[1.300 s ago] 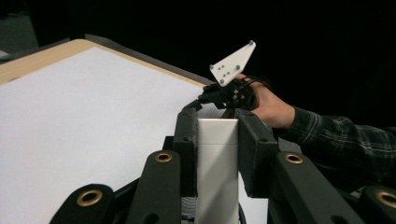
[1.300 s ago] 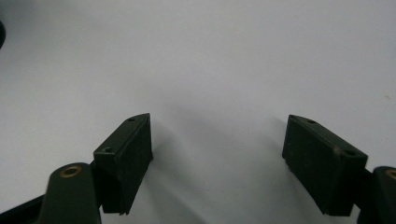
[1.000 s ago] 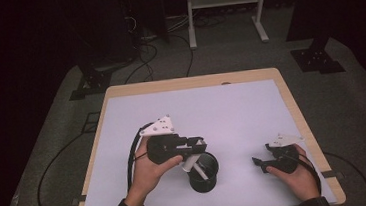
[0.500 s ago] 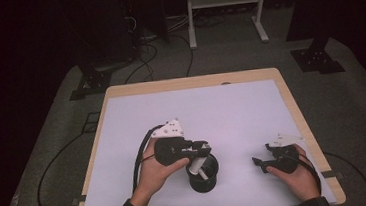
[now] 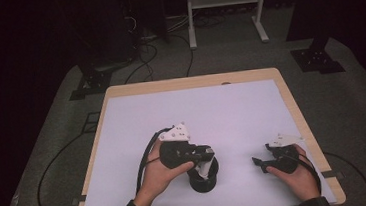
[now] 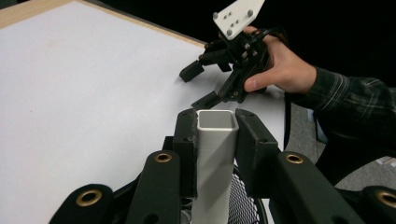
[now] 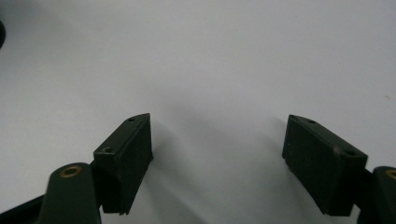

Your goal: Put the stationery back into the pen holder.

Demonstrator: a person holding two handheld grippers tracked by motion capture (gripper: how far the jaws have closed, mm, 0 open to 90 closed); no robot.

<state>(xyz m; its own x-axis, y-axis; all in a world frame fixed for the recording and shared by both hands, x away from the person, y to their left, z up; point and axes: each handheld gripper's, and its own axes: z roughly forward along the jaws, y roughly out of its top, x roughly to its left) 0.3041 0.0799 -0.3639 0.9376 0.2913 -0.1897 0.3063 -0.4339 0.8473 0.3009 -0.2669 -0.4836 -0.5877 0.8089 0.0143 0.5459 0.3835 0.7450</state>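
My left gripper [image 5: 204, 162] is shut on a white square tube [image 5: 206, 167] at the near middle of the table. The tube [image 6: 215, 149] stands upright between the two black pads, its open top level with their tips. Its lower end reaches down into a black mesh cup [image 5: 204, 180], whose wire wall [image 6: 243, 205] shows beneath the jaws. My right gripper [image 5: 258, 162] rests low at the table's near right, open, with nothing between its jaws [image 7: 217, 154]. In the left gripper view the right gripper [image 6: 198, 86] lies beyond the tube, held by a hand.
The white tabletop [image 5: 221, 109] has a wooden rim [image 5: 189, 82]. Cables trail from both grippers toward the near edge. A metal stand [image 5: 223, 9] and dark equipment stand on the floor behind the table.
My left hand has shifted slightly right and sunk, bringing the white tube lower into the black mesh cup. The right gripper has stayed where it was.
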